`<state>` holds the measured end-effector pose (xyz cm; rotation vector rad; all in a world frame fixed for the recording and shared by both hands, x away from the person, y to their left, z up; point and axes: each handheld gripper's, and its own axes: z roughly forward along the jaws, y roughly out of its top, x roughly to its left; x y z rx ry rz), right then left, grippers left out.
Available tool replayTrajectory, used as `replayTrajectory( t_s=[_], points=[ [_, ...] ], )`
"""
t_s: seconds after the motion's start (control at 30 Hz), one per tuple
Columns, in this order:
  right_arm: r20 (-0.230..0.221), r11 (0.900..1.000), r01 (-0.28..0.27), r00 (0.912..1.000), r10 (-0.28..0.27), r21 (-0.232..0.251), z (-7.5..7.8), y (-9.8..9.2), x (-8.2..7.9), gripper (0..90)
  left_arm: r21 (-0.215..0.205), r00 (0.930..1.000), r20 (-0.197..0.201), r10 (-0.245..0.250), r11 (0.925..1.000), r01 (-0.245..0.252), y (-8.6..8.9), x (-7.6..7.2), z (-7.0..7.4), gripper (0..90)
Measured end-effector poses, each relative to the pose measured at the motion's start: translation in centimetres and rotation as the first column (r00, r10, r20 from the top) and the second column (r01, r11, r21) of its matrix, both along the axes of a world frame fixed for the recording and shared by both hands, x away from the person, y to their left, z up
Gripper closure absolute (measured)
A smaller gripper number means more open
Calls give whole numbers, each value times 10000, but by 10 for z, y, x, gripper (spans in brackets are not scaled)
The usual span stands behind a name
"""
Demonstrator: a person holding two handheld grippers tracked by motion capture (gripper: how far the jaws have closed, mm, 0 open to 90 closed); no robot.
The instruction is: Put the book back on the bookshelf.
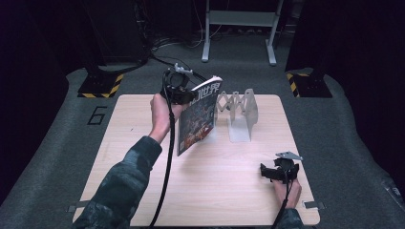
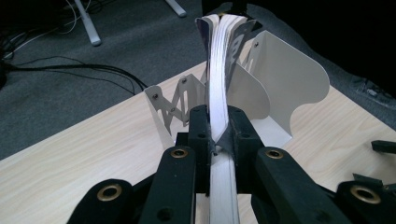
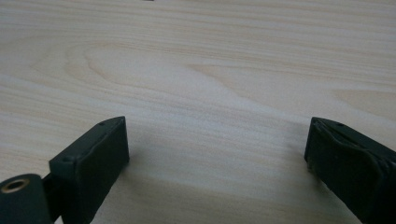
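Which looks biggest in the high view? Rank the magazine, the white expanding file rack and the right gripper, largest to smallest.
1. Magazine, held up off the table, so nearer the camera; its lead may be partly that.
2. White expanding file rack, close behind.
3. Right gripper, clearly the smallest.

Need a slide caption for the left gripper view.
Left tool clamps a magazine edge-on before a white folding book rack.

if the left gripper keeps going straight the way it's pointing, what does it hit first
Probably the white rack. The left gripper, shut on the magazine, points at it across the table, so the magazine's far edge would likely touch first. Depth is unclear.
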<state>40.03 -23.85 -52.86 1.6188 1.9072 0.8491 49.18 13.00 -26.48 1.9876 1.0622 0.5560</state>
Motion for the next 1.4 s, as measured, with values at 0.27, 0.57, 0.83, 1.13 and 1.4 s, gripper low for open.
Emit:
replayTrajectory(
  t_s=[0.27, 0.57, 0.83, 1.13, 1.4],
  points=[
    [8, 10000, -5, 10000, 5, -6, 0, 0, 0, 58, -458, 9987, 215, 459, 9979, -449, -3, 5, -8, 825],
    [30, 10000, 12, 10000, -12, -22, 0, 0, 0, 62, -1152, 9921, 481, 1161, 9872, -1100, -7, 12, -22, 825],
    [9, 10000, 0, 10000, 0, -36, 0, 0, 0, 66, -1596, 9870, 730, 1430, 9786, -1300, -6, 17, -35, 824],
    [110, 10000, 59, 9999, -59, 65, 0, 1, -1, 72, -1679, 9903, 377, 1341, 9777, -1260, 13, 14, -46, 812],
    [80, 10000, 51, 10000, -51, -17, 0, 1, -1, 72, -1250, 9959, 297, 851, 9889, -808, 23, 10, -47, 742]
  ],
)
